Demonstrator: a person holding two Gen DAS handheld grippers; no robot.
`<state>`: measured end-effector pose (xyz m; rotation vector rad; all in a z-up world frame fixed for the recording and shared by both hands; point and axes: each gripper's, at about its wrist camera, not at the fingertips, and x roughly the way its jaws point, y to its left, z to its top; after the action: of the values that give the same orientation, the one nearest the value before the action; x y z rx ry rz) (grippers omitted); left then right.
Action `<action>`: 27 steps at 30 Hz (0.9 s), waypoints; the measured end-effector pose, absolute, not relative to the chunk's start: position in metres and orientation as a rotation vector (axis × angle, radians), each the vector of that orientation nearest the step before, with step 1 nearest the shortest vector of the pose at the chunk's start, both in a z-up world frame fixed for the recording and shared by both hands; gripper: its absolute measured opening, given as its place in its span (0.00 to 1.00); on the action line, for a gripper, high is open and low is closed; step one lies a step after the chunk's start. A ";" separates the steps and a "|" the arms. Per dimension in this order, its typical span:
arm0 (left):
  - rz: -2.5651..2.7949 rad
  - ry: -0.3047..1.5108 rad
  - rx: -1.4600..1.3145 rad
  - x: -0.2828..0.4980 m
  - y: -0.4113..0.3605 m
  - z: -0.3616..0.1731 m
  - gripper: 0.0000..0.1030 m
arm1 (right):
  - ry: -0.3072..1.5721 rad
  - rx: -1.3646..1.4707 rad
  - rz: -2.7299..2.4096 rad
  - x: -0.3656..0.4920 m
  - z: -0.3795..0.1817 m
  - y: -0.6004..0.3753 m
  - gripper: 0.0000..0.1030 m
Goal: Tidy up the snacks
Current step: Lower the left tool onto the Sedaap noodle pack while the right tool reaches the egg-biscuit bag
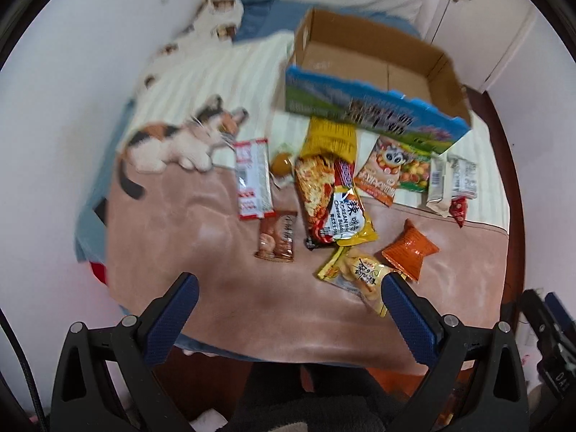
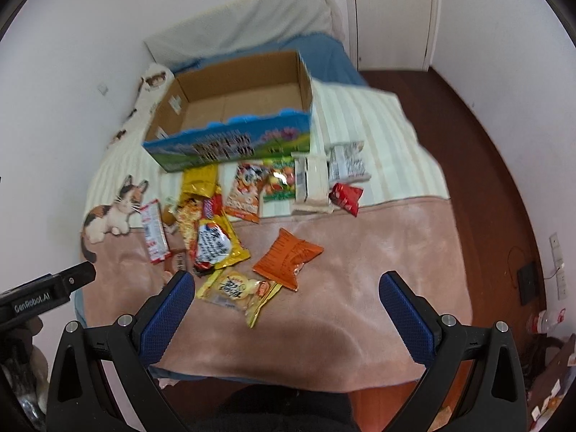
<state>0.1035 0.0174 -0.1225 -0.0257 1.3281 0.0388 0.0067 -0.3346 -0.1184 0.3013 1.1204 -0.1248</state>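
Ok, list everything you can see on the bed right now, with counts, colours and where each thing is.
cardboard box: one, brown inside, blue-green print outside, far end of the bed, nothing visible inside
noodle packet: one, yellow and red, middle of the pile
orange packet: one, on the pink blanket, right of the noodles
rice cracker packet: one, yellow and clear, nearest the grippers
red-and-white packet: one, left side, by the cat print
brown packet: one, below it
small red packet: one, right side
cream wrapped packets: two, right, near the box
blanket: one, pink and striped cream, with a cat print
left gripper: open, above the near edge
right gripper: open, above the near edge
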 end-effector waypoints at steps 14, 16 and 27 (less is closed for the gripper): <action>-0.042 1.635 -0.241 0.216 0.006 -0.252 1.00 | 1.366 0.485 -0.101 0.107 -0.259 -0.375 1.00; -0.071 1.679 -0.256 0.227 0.001 -0.278 0.99 | 1.389 0.483 -0.120 0.117 -0.271 -0.377 1.00; -0.129 1.752 -0.244 0.263 -0.007 -0.351 0.78 | 1.507 0.529 -0.203 0.163 -0.319 -0.350 1.00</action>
<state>0.2631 -0.0074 -0.3505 -0.2443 1.7521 -0.1293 0.1629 -0.3498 -0.3190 0.5291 1.5072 -0.2029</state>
